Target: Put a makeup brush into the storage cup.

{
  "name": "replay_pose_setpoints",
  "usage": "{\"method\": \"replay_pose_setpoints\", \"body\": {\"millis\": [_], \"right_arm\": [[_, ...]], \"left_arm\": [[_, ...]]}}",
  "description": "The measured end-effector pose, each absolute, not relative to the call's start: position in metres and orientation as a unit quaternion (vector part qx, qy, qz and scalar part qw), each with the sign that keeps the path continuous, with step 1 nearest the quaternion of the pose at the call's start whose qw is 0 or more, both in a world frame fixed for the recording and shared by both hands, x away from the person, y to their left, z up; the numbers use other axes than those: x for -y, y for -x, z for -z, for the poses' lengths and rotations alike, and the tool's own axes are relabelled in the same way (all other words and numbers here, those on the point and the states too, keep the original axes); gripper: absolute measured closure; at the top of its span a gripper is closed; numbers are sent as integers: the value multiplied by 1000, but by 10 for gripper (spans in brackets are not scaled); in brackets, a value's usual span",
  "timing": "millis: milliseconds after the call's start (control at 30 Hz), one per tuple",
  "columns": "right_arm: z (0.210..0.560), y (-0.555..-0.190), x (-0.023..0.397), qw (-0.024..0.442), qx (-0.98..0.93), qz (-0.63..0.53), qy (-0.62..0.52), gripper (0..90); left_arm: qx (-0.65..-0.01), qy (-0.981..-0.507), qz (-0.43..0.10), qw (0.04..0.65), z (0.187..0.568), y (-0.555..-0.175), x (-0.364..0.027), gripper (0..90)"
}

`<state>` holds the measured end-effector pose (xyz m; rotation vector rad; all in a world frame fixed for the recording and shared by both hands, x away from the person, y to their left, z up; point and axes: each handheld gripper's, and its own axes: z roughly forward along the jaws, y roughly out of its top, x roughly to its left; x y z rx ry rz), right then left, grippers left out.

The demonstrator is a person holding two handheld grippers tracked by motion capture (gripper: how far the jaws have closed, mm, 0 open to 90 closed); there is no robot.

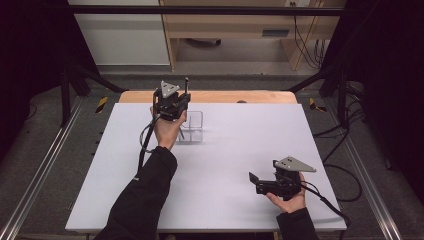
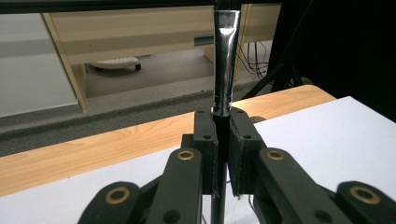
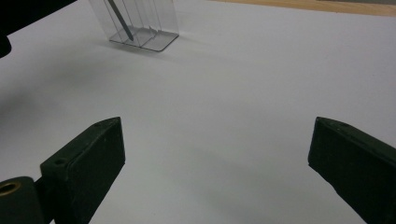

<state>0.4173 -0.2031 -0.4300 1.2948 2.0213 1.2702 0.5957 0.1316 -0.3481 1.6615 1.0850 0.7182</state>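
Note:
My left gripper (image 1: 181, 101) is shut on a slim stick (image 1: 186, 86) with a shiny silver sleeve, held upright over a clear divided holder (image 1: 194, 128) at the back left of the white sheet. In the left gripper view the jaws (image 2: 223, 128) clamp the stick (image 2: 225, 60), which rises above them. The right gripper view shows the stick's lower end (image 3: 119, 19) slanting inside the clear holder (image 3: 148, 25). My right gripper (image 1: 255, 183) rests near the front right of the sheet, held by a hand. It is open (image 3: 215, 128) with nothing between its pads.
A white sheet (image 1: 235, 155) covers the wooden table (image 1: 225, 96). Beyond the table stand a wooden cabinet (image 1: 225, 25) and black frame bars. Cables (image 1: 345, 180) trail off the right side; metal rails run along both sides of the floor.

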Motion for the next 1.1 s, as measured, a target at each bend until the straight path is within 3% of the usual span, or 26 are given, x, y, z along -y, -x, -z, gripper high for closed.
{"method": "replay_pose_setpoints", "body": {"millis": [1100], "right_arm": [[431,-417,202,208,-729,-458,-464,47]], "left_arm": [[-447,-694,-303,475,381,-594,-124,831]]}}
